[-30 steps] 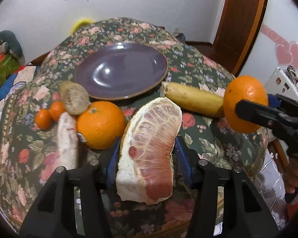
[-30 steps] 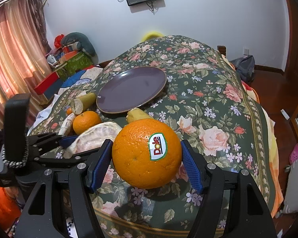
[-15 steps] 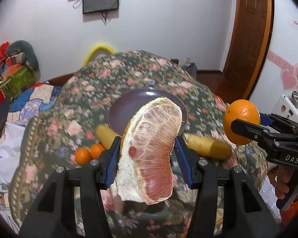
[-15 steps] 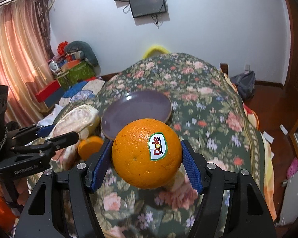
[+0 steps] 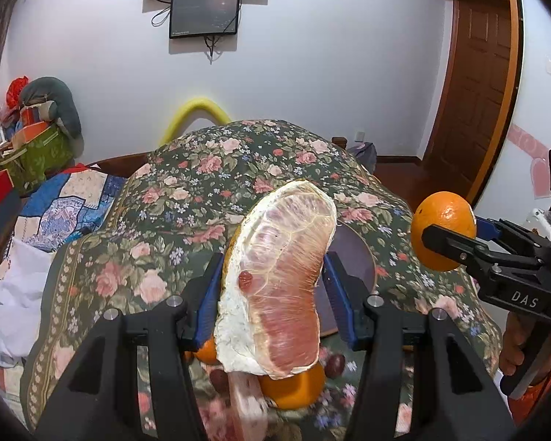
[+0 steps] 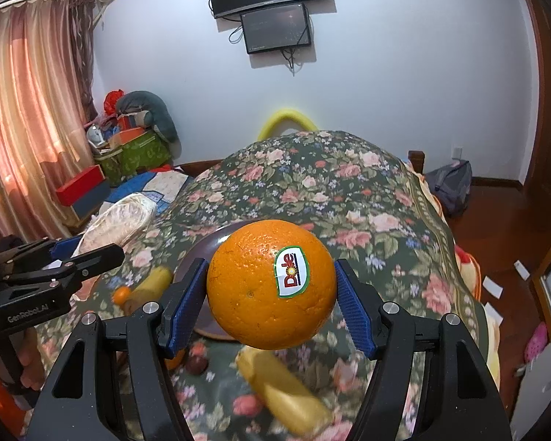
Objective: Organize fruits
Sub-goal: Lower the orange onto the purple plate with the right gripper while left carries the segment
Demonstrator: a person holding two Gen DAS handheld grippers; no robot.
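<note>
Dole sticker [image 6: 292, 270] on orange [image 6: 272, 284]: right view only.

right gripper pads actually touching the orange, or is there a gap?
Touching. The right wrist view shows both blue pads pressed against the sides of the orange, held by the right gripper above the table.

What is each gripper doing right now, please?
Left gripper: closed on the pomelo piece, held above the table.
Right gripper: closed on the orange with the sticker, also in the air.
</note>
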